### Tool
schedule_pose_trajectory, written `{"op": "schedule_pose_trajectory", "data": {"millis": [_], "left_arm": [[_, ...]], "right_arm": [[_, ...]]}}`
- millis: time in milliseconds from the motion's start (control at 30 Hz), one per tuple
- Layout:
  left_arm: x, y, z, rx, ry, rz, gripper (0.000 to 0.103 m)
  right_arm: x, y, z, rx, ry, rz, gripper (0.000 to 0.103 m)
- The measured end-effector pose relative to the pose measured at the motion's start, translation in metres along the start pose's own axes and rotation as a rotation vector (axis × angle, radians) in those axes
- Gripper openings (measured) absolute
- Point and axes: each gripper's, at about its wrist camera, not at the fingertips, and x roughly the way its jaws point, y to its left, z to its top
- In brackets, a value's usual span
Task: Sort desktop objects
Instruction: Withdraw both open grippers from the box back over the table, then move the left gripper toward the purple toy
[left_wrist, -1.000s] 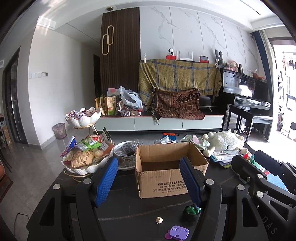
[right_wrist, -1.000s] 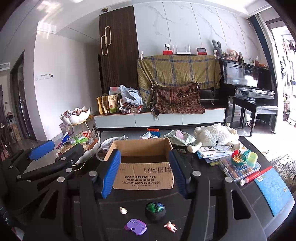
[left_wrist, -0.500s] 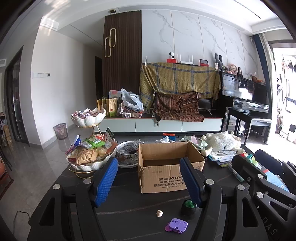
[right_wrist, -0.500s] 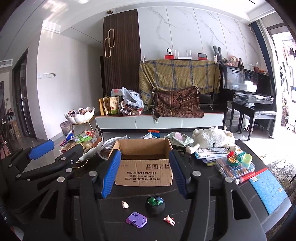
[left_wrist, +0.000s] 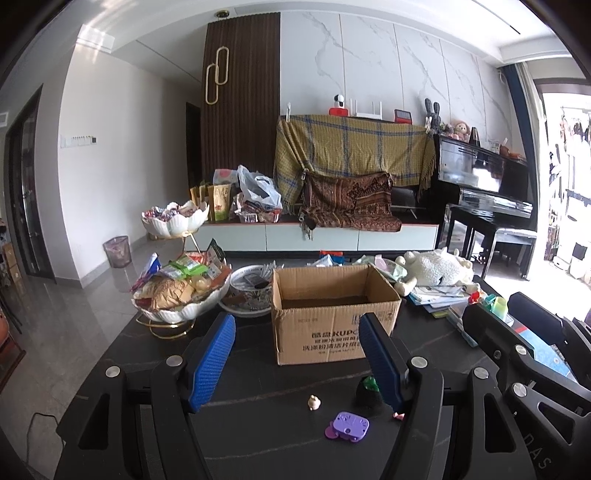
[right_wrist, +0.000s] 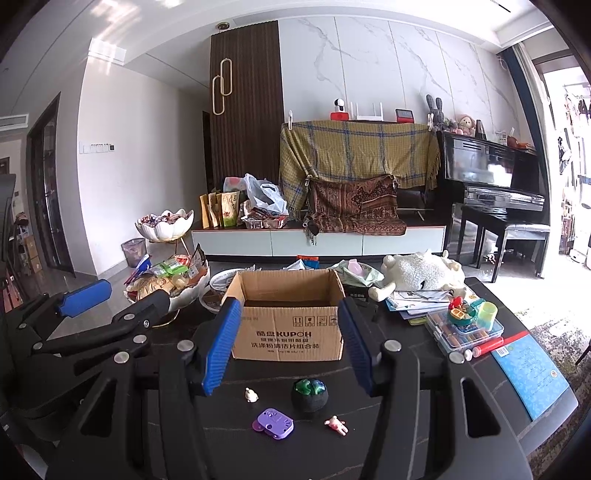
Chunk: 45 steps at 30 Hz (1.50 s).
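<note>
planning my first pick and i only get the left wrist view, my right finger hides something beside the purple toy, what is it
Observer: A small pink figurine lies on the table to the right of the purple toy, not touching it.
Operator: and the dark lump behind that same finger
Observer: It is a round black pot, upright, with glossy green and blue pieces in its top. It stands between the figurine and the cardboard box.
Operator: is the other hand carrying anything
Observer: No. The right tongs are open with nothing between the pads.
</note>
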Motion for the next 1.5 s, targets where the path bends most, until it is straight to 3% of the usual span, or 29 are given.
{"op": "schedule_pose_trajectory", "data": {"millis": [233, 567, 1500], "left_arm": [[0.011, -0.003, -0.022, -0.008, 0.068, -0.008, 0.066], [0.019, -0.010, -0.040, 0.030, 0.106, 0.024, 0.066], [0.059, -0.024, -0.073, 0.018, 0.236, -0.009, 0.066]], "right_arm": [[0.003, -0.001, -0.018, -0.021, 0.040, -0.002, 0.052], [0.012, -0.008, -0.041, -0.010, 0.104, 0.011, 0.052], [0.035, -0.029, -0.077, 0.035, 0.209, -0.014, 0.052]]}}
